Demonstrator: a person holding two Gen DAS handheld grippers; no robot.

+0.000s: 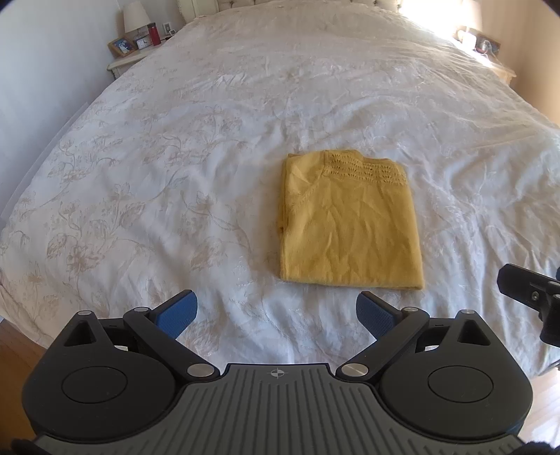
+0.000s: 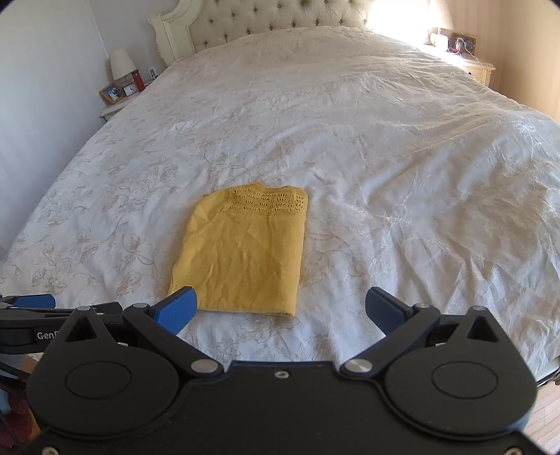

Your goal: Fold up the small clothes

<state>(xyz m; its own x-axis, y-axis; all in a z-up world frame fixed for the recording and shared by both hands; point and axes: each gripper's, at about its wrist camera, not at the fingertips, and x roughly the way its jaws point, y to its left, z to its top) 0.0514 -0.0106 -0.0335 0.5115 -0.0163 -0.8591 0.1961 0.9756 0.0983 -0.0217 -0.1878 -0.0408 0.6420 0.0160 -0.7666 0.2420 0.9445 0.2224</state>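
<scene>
Folded mustard-yellow knit top [image 1: 350, 224] lies on a wide white floral-embroidered bedspread [image 1: 210, 157]; tufted cream headboard [image 2: 273, 17] behind. Left gripper [image 1: 276, 315] and right gripper [image 2: 281, 311] hover spread, empty.

Folded yellow top [image 2: 241, 252] flat on bed [image 2: 385, 157]; right gripper [image 2: 280, 308] spread, empty.

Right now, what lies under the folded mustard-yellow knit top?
The folded mustard-yellow knit top rests directly on the white floral-patterned bedspread. Its own lower layers are covered by the top layer, so anything between or beneath them cannot be seen.
</scene>
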